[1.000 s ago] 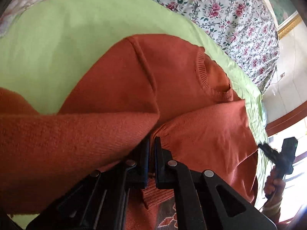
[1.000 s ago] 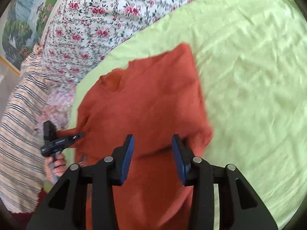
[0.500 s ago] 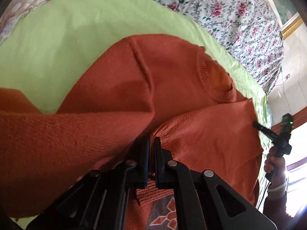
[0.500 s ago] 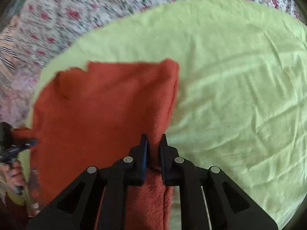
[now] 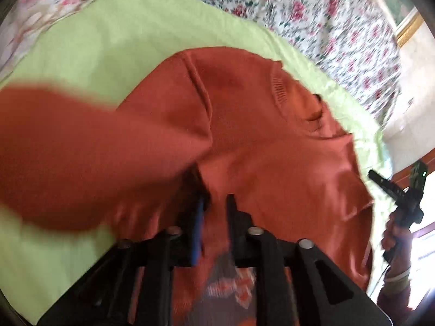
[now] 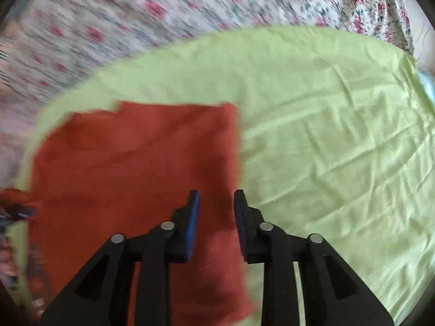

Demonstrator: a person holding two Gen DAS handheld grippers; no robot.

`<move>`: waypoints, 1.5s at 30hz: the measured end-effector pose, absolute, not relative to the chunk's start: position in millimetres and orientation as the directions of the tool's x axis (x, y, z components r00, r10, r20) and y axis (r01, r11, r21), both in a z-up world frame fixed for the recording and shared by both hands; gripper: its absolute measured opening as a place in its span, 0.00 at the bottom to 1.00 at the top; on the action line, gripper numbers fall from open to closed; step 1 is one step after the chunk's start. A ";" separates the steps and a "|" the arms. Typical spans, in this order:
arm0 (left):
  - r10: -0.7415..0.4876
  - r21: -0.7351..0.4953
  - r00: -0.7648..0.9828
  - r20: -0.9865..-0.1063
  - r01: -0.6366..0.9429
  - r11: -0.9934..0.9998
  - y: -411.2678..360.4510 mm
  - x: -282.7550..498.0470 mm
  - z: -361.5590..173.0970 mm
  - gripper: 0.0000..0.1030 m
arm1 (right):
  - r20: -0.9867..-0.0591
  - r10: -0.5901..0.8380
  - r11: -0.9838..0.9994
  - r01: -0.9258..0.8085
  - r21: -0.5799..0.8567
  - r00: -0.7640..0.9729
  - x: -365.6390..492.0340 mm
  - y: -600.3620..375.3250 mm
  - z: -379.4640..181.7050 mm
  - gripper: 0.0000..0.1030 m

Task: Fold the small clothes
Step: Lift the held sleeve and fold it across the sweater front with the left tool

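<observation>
An orange knit sweater [image 5: 244, 141] lies on a light green sheet [image 5: 114, 35], its ribbed neckline [image 5: 280, 92] toward the far right. One sleeve [image 5: 81, 157] hangs blurred across the left of the left wrist view. My left gripper [image 5: 216, 203] is open, its jaws a small gap apart over the sweater's lower part. In the right wrist view the sweater [image 6: 130, 163] shows as a folded block with a straight right edge. My right gripper [image 6: 216, 203] is open just above that edge, with nothing between the jaws. It also shows at the right of the left wrist view [image 5: 391, 187].
The green sheet [image 6: 326, 135] covers a bed with a floral cover [image 6: 163, 13] beyond it. The floral cover [image 5: 312, 13] also runs along the far side in the left wrist view. A framed picture [image 5: 402, 16] and pale floor are at far right.
Both grippers were shut on the sweater half a second ago and have now opened and let go. The sleeve swings blurred on the left. The right camera has swung with motion blur.
</observation>
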State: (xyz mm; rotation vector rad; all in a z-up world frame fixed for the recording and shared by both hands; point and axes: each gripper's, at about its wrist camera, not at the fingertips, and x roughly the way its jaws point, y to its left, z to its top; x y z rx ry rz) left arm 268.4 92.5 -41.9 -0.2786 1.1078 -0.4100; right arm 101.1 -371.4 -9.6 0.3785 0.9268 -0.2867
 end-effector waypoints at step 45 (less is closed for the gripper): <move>-0.590 -0.471 0.655 -0.473 0.379 0.797 72.3 250.9 88.9 0.05 | -0.777 0.220 0.880 0.224 0.419 0.590 38.9 -258.6 -29.3 0.50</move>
